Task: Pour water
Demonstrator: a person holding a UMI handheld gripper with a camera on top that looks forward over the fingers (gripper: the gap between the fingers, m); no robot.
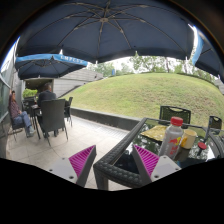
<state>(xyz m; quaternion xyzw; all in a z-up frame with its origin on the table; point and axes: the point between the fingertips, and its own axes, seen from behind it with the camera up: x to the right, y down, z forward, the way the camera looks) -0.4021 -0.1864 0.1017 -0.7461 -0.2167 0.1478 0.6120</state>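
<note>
My gripper (113, 162) is open, its two magenta pads (84, 160) wide apart with nothing between them but the near corner of a dark wicker table (118, 170). On that glass-topped table, beyond the right finger, stands a clear plastic bottle with a red cap (174, 136). Beside it sit a yellowish round thing (187, 140) and a small red item (202, 146). The bottle is ahead and to the right of the fingers, apart from them.
Large dark umbrellas (105, 25) hang overhead. People (44, 97) sit at a table with dark chairs (55, 112) beyond the left finger. A dark chair (174, 113) stands behind the wicker table. A grassy slope (140, 92) rises behind a low wall. Paved floor (70, 140) lies ahead.
</note>
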